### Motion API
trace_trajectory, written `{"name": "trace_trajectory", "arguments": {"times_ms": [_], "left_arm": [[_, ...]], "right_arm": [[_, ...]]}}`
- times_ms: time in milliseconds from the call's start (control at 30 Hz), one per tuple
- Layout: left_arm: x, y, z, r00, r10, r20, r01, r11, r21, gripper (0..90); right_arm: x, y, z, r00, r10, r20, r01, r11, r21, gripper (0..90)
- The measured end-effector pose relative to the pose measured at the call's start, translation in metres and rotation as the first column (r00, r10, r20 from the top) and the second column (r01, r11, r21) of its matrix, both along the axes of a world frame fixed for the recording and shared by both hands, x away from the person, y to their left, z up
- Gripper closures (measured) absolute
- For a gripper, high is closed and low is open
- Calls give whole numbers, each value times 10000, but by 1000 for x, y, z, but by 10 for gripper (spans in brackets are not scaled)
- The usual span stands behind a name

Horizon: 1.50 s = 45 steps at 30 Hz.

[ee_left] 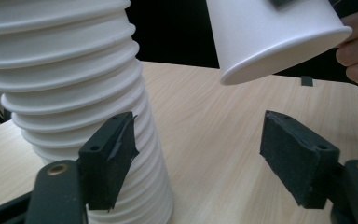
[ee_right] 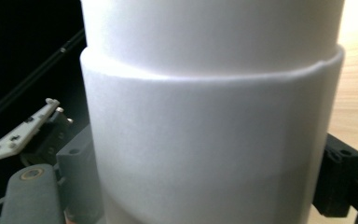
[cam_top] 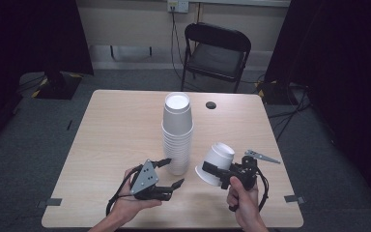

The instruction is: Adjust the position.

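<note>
right gripper (cam_top: 216,175) clamping cup (cam_top: 216,162), beside stack (cam_top: 177,133)

So the tall stack of white foam cups (cam_top: 177,133) stands on the light wooden desk (cam_top: 116,135), about mid-desk and a bit toward the near edge. The left tongs (cam_top: 172,172) sit at the foot of that stack, one jaw just beside its lowest cups, the other out on its near side. Right of the stack, the single white foam cup (cam_top: 216,163) hangs tilted above the desk in the right tongs (cam_top: 218,175). A small round black hole (cam_top: 210,105) lies behind the stack, and a black folding metal chair (cam_top: 216,54) stands beyond the far edge.
</note>
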<state>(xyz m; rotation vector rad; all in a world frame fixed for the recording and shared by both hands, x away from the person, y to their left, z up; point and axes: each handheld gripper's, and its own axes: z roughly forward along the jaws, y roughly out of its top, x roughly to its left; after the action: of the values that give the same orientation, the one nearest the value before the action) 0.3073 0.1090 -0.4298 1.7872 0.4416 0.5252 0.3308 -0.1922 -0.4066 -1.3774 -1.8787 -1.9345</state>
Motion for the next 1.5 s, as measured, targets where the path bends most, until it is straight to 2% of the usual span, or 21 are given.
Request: {"name": "trace_trajectory", "arguments": {"times_ms": [167, 233, 333, 367, 500, 667, 833, 933, 1133, 1333, 1500], "left_arm": [[1, -4, -1, 10000, -88, 14, 89, 9998, -191, 328], [2, -9, -1, 9998, -147, 149, 151, 9994, -298, 348], [2, -13, 0, 9995, -316, 34, 317, 9985, -435, 356], [2, -16, 0, 9991, -352, 223, 361, 9984, -431, 387], [2, -20, -1, 9986, -426, 317, 440, 9980, -460, 405], [-2, -28, 0, 9931, -353, 1118, 425, 9971, -631, 476], [-3, -32, -1, 9891, -360, 1428, 446, 9973, -577, 536], [-3, -32, 0, 9857, -241, 1669, 369, 9966, -739, 586], [0, -32, 0, 9850, -252, 1709, 385, 9965, -748, 651], [1, -33, -1, 9860, -160, 1658, 312, 9955, -893, 664], [4, -32, -4, 9885, 38, 1512, 142, 9929, -1183, 762]], "right_arm": [[-1, 5, 1, 9999, 129, -62, -128, 9999, 94, 162], [-1, 9, 0, 9995, 176, -250, -170, 9996, 214, 162], [0, 12, -1, 9988, 264, -405, -248, 9989, 394, 162], [-1, 14, -1, 9979, 313, -572, -284, 9983, 517, 162], [-2, 16, -3, 9959, 416, -803, -355, 9965, 753, 162], [-3, 20, -4, 9928, 532, -1070, -428, 9943, 975, 162], [-3, 22, -6, 9890, 704, -1300, -535, 9901, 1298, 162], [-3, 24, -7, 9860, 792, -1470, -587, 9886, 1389, 162], [-4, 29, -11, 9801, 949, -1741, -665, 9845, 1623, 162], [-5, 32, -11, 9776, 1030, -1834, -716, 9828, 1704, 162], [-6, 34, -11, 9754, 1122, -1900, -794, 9819, 1719, 162]]}}
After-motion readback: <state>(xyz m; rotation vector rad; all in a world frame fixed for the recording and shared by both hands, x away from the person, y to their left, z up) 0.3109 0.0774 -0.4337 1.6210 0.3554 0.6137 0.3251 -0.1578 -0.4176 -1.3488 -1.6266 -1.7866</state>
